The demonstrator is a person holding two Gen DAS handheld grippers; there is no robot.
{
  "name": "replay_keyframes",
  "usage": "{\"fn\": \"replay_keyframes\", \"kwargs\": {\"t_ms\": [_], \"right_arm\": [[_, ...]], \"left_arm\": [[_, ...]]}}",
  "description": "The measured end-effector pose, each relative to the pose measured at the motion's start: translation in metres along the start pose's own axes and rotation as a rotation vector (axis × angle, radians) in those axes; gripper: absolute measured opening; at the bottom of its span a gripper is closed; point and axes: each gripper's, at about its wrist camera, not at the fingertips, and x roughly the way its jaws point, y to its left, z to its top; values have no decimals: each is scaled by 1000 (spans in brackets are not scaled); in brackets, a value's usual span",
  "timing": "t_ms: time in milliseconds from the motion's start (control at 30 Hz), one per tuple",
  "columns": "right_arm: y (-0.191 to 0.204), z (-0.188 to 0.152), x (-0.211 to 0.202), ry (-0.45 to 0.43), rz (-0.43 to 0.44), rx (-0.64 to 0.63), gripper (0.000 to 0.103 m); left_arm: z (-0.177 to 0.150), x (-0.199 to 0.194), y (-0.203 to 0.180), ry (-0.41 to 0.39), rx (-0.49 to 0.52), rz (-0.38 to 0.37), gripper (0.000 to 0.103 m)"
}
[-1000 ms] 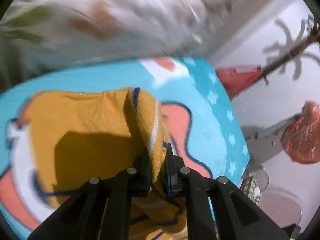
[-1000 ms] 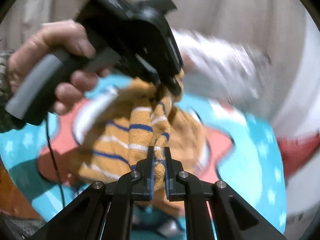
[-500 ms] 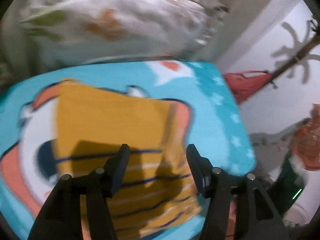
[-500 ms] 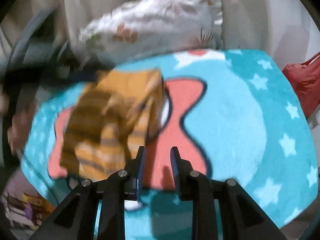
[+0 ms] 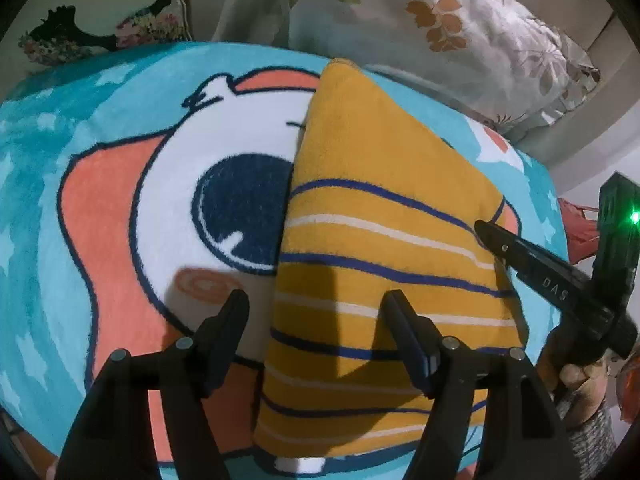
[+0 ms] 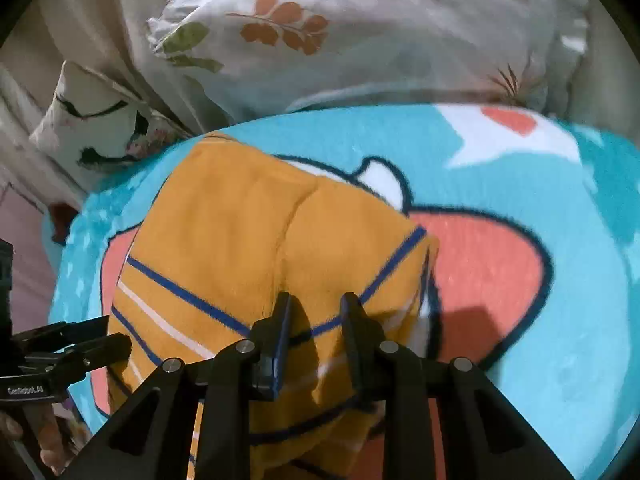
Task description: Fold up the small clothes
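A mustard-yellow garment (image 5: 380, 220) with blue and white stripes lies folded flat on a teal cartoon mat (image 5: 80, 120). My left gripper (image 5: 316, 308) hovers over the garment's near left edge. Its jaws are opening, with nothing pinched between them. My right gripper (image 5: 486, 230) reaches in from the right, tip at the garment's right edge. In the right wrist view the garment (image 6: 240, 232) spreads under my right gripper (image 6: 316, 300), whose jaws stand narrowly apart and hold nothing. My left gripper (image 6: 116, 332) shows at the lower left of that view.
A white floral pillow (image 5: 460, 40) lies behind the mat (image 6: 580, 320). A patterned cushion (image 5: 100, 20) sits at the back left. A red bag (image 5: 576, 224) lies off the mat's right edge. A person's hand (image 5: 580, 380) holds the right gripper's handle.
Both grippers were shut on the lifted garment and have let go. The garment now lies folded on the mat, and both grippers have moved over it with jaws apart.
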Motion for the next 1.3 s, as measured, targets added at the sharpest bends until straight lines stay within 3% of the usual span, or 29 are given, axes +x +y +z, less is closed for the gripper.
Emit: {"fn": "replay_keyframes", "kwargs": {"t_ms": [233, 333, 467, 600, 700, 867, 1167, 1300], "right_arm": [[31, 20, -43, -119, 2, -52, 26], [62, 22, -35, -92, 34, -95, 26], [89, 22, 7, -4, 24, -120, 25], [98, 23, 50, 65, -54, -134, 27], [106, 30, 46, 74, -95, -122, 27], [123, 11, 7, -17, -83, -104, 32], [90, -44, -31, -117, -96, 89, 33], [67, -63, -38, -95, -129, 147, 33]], "left_arm": [[-18, -31, 3, -48, 23, 27, 70], [-25, -46, 16, -82, 0, 40, 70], [-31, -66, 30, -139, 4, 84, 71], [-39, -92, 47, -200, 15, 143, 71], [-43, -104, 57, -235, 33, 204, 74], [-47, -108, 69, -242, 49, 237, 75], [-58, -97, 65, -216, 132, 209, 75], [-64, -92, 60, -195, 167, 191, 75]]}}
